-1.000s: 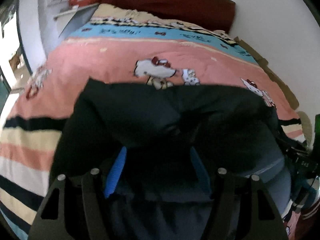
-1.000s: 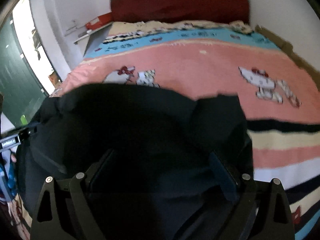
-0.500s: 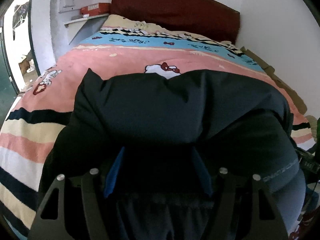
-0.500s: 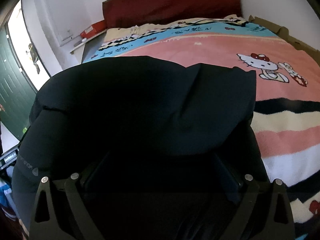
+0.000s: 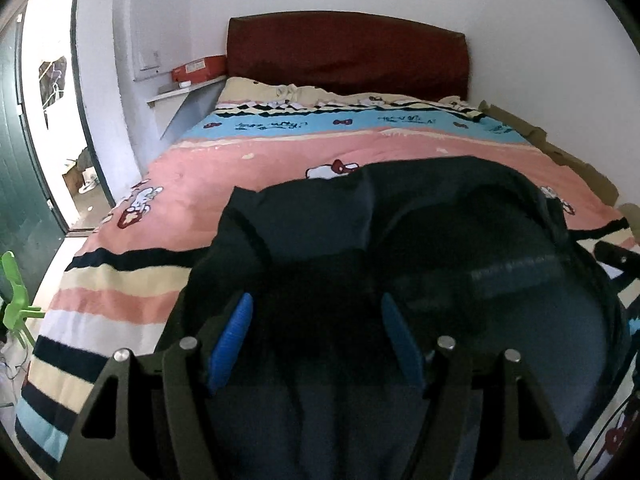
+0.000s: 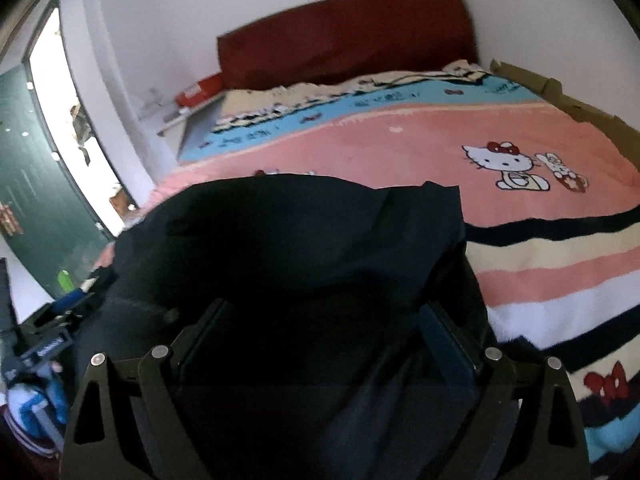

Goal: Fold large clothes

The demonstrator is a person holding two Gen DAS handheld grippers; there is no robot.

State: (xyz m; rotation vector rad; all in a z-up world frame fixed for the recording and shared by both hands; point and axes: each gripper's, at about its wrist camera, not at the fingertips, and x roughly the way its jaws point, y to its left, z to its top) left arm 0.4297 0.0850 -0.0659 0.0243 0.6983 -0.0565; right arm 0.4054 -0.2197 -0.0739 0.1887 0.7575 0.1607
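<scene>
A large dark navy garment (image 5: 440, 240) lies bunched on the near half of the bed, over the pink cartoon-cat blanket (image 5: 280, 152). My left gripper (image 5: 316, 300) has a thick fold of it between its blue pads (image 5: 232, 340), with the fingertips buried under the cloth. In the right wrist view the same garment (image 6: 300, 232) bulges up over my right gripper (image 6: 322, 308), which holds another thick fold; its jaws stand wide. The two grippers are side by side at the garment's near edge. The far edge of the cloth ends near the blanket's middle.
A dark red headboard (image 5: 344, 52) stands against the far wall. A small shelf with a red box (image 5: 198, 68) is at the bed's left. Cardboard (image 5: 560, 152) lines the right wall. A green door (image 6: 32, 184) and a green chair (image 5: 16, 300) are on the left.
Both grippers have shifted across the bed with the garment, and both views have tipped up, showing more headboard and wall. The fold of cloth over the fingertips has kept its place.
</scene>
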